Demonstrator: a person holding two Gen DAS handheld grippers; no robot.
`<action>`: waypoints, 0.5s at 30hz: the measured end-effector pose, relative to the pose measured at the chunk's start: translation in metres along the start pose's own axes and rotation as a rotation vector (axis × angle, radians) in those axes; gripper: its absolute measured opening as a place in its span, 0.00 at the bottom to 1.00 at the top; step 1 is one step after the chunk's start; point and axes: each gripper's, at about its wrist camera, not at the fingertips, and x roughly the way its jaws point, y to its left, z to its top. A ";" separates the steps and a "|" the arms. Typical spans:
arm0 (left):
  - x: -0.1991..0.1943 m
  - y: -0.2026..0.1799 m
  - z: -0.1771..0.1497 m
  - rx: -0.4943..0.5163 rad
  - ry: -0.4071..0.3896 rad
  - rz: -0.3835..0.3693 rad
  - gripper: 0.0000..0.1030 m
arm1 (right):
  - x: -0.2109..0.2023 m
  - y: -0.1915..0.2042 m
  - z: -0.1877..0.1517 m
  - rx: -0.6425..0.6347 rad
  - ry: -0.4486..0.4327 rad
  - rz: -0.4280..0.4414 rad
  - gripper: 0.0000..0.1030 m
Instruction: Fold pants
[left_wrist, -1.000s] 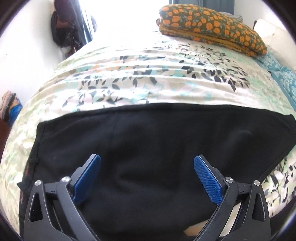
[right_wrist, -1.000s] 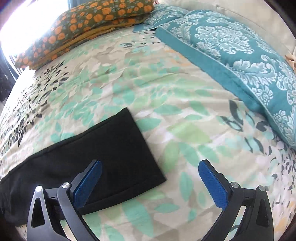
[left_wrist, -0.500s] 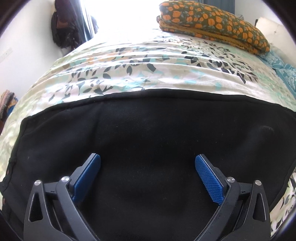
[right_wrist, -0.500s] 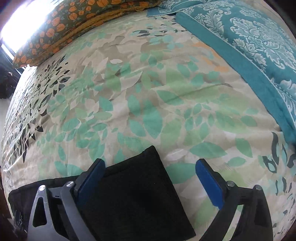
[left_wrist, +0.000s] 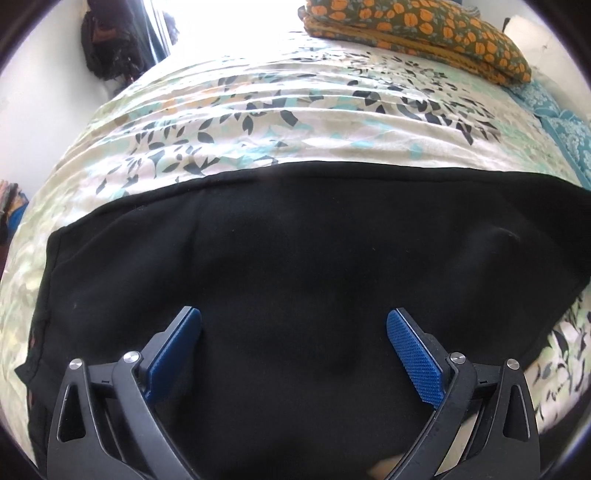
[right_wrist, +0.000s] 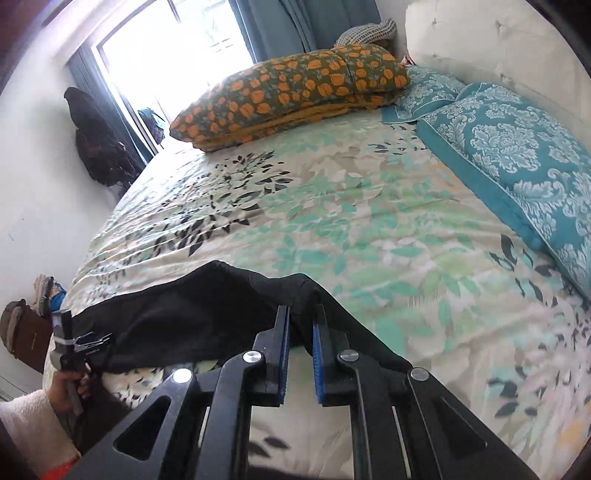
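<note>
Black pants (left_wrist: 295, 266) spread across leaf-print bedspread (right_wrist: 369, 229), leg end raised off bed, pinched by right gripper (right_wrist: 300, 325), jaws just closed on cloth. Left gripper (left_wrist: 293, 325) held wide over pants, nothing clamped. Orange-flowered quilt (right_wrist: 291, 92) and teal pillows (right_wrist: 517, 147) seen beyond.
</note>
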 end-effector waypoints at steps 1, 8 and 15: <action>-0.010 0.001 -0.006 0.003 -0.003 -0.024 0.98 | -0.018 0.004 -0.023 0.020 -0.018 0.008 0.11; -0.034 0.013 -0.008 -0.112 0.045 -0.119 0.98 | -0.067 0.002 -0.130 0.179 -0.161 -0.048 0.11; -0.022 0.006 0.026 -0.248 0.088 -0.220 0.98 | -0.063 -0.021 -0.147 0.274 -0.216 -0.039 0.11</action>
